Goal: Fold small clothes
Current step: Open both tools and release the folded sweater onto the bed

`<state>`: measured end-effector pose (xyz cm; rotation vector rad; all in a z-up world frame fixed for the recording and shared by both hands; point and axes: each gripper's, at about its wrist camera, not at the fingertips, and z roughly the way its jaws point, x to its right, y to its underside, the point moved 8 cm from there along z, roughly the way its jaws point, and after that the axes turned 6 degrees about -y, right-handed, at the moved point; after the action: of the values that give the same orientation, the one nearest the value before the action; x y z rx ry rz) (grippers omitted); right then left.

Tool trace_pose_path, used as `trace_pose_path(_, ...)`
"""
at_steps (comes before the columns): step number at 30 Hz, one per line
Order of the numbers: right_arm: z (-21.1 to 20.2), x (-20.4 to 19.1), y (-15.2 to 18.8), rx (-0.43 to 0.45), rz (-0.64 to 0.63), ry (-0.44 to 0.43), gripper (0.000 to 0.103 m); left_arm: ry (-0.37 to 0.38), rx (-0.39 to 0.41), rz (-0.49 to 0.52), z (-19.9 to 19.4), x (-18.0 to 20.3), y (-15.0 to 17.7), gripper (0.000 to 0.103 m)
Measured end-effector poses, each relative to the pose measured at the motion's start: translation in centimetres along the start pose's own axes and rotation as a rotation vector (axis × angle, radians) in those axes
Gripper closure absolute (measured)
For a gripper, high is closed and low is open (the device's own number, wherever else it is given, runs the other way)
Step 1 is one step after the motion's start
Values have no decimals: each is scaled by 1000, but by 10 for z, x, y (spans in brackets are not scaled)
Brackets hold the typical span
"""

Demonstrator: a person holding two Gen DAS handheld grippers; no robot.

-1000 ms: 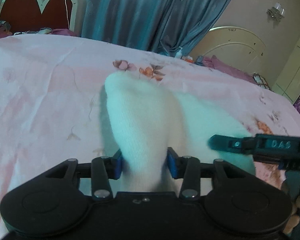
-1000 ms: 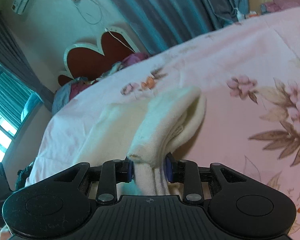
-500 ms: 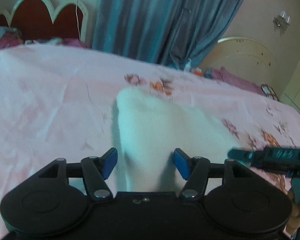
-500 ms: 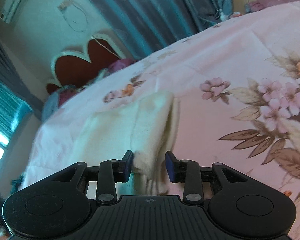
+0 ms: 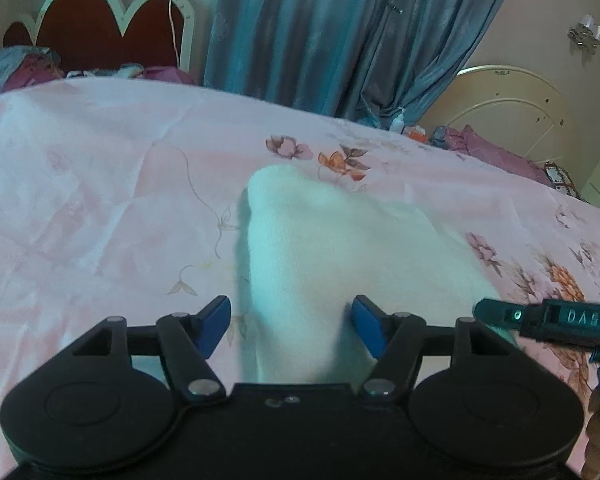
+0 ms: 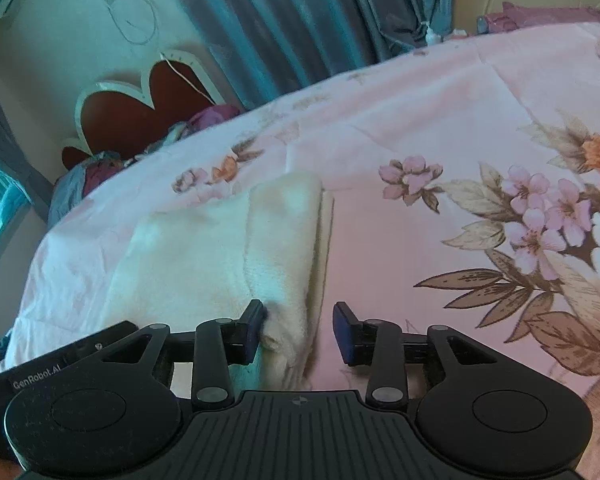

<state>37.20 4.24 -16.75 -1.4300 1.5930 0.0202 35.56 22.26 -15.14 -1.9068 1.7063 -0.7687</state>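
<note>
Left wrist: one white garment [image 5: 324, 264] between both grippers' opening jaws, unheld.

- The left hand-held gripper [image 5: 292, 330] has a black plastic body with two round discs at its lower corners.
- Its two black link arms carry silver screws, and both finger pads [image 5: 216, 326] are bright blue.
- The right hand-held gripper [image 6: 300, 330] is built the same, with a ribbed black plate in the middle and dark blue pads [image 6: 344, 332].
- In the left wrist view, its black side bar shows the white letters "DAS".
- In the right wrist view, the other gripper's side reads "GenRobot.AI".
</note>
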Motion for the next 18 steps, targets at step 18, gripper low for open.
trace_pose_path(18, -29, -6, 45, -19, -85, 108, 66, -9, -73, 47, -26, 5, 55, 38)
